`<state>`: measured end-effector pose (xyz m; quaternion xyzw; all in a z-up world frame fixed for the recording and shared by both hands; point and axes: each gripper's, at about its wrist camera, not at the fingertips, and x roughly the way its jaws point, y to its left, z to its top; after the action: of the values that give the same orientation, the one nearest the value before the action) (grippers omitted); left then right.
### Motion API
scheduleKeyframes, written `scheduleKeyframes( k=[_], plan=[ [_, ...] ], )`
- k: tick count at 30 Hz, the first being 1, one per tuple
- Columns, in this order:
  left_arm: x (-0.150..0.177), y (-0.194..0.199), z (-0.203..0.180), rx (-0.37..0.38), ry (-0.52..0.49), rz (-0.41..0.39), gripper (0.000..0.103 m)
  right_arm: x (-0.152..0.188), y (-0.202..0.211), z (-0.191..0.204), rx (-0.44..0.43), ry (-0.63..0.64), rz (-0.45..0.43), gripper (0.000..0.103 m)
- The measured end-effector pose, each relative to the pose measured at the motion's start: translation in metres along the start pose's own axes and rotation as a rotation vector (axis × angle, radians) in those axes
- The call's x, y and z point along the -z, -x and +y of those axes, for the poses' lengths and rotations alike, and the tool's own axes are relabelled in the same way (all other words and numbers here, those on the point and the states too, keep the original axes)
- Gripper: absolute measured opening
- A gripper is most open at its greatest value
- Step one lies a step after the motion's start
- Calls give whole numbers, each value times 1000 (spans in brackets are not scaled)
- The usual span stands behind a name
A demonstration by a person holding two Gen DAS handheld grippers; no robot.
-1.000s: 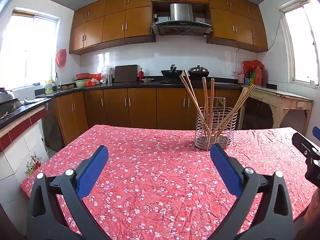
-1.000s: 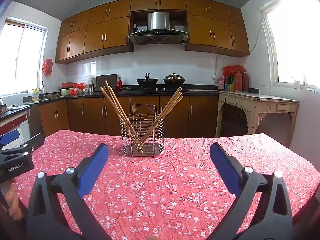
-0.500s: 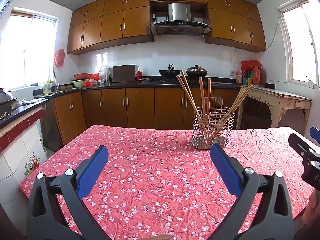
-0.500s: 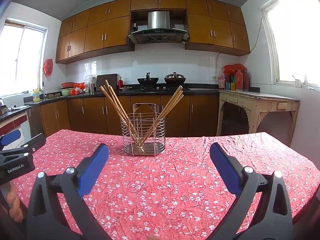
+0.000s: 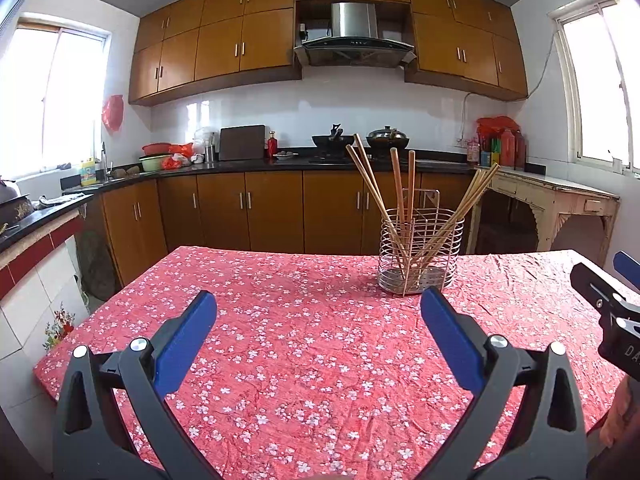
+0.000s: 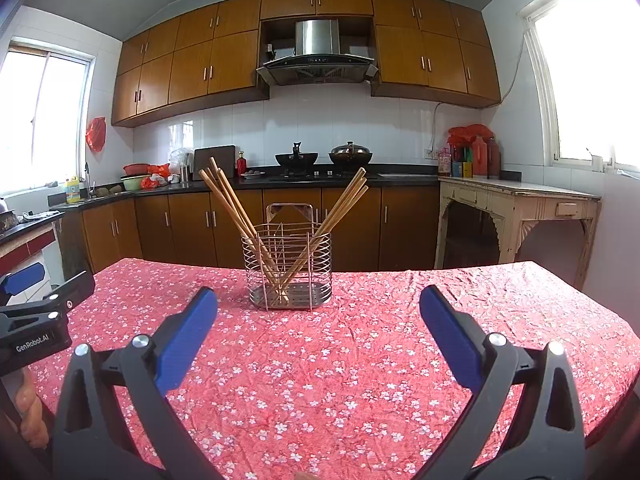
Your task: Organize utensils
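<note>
Step in hand: judged as either the end of the sorting or a pause before a further pass. No loose utensil is visible on the tabletop covered by the red cloth with small white blossoms (image 5: 304, 344). All wooden chopsticks (image 6: 236, 208) in view stand inside the oval wire-mesh metal utensil holder (image 6: 286, 268).

Position of the task items: the holder stands upright on the far half of the tabletop, roughly central in the right wrist view and right of centre in the left wrist view. One group of chopsticks leans left, another leans right, and in the left wrist view two stand nearly upright between them. Internal dividers are visible, but which compartment holds which group cannot be told.

Jaw state: the left gripper (image 5: 318, 312) has its blue-padded jaws spread wide and holds nothing. The right gripper (image 6: 318, 312) is likewise released and empty. Both hover over the near part of the tabletop, well apart from the holder.

Next move, if any: gathering the splayed chopsticks into one compartment would call for advancing one gripper to the holder, aligning the jaws around a single stick above the rim, and clenching lightly; the other gripper may need to steady the light wire holder against tipping.

Legible writing: "GenRobot.AI" on the black body of the left gripper, seen at the left edge of the right wrist view. In the left wrist view, the right gripper's body shows only the fragment "DA". Other labels are too small to read.
</note>
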<state>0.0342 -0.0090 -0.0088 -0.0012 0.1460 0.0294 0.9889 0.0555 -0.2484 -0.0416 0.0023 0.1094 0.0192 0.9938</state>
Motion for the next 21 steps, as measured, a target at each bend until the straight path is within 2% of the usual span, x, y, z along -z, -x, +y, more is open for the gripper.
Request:
scheduleKeyframes(
  k=[21],
  plan=[
    [0,3,-5,7,-5,0,101,1,-3,-1,-5,-7,7,99]
  ],
)
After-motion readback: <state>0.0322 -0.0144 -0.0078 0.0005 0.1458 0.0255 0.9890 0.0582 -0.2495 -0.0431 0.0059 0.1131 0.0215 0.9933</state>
